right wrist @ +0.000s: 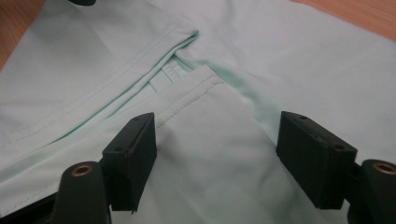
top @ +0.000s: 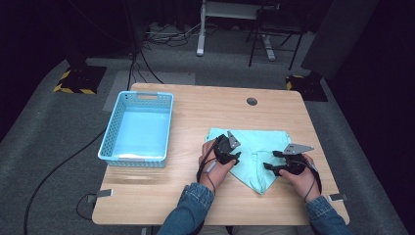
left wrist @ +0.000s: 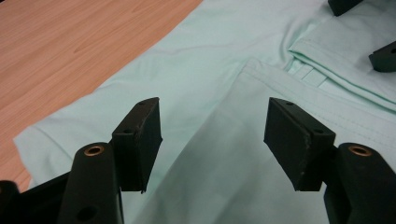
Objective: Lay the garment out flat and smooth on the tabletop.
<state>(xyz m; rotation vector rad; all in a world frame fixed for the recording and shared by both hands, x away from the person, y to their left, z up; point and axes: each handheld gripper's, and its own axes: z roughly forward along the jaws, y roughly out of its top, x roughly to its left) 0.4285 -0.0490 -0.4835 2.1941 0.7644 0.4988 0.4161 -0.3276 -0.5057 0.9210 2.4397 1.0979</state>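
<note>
Garment under inspection: a pale mint-green garment of thin knit cloth [top: 257, 152], partly folded, lying flat on the right half of the light wooden table [top: 205, 107], well apart from the light blue perforated plastic basket [top: 138, 128] at the left; the person's left gripper [top: 234, 157] stands at the cloth's left edge and the right gripper [top: 270, 165] over its near right part; the left gripper view shows its jaws spread wide above a folded panel with nothing between them, and the right gripper view shows the same, jaws wide apart and empty over a stitched hem [right wrist: 191, 88]; judged from the soft creases and the way the layers lie limp on one another, the cloth is light, wholly without stiffness, and not fragile; it will sag and unfold if lifted by a single layer, and it may slide on the smooth tabletop when pushed; the doubled, stitched hems look the firmest places to pinch, since the thicker seam should give the pads better purchase; taking hold at two corners of one edge, one gripper to each, seems the surest way to keep a fold straight.
</note>
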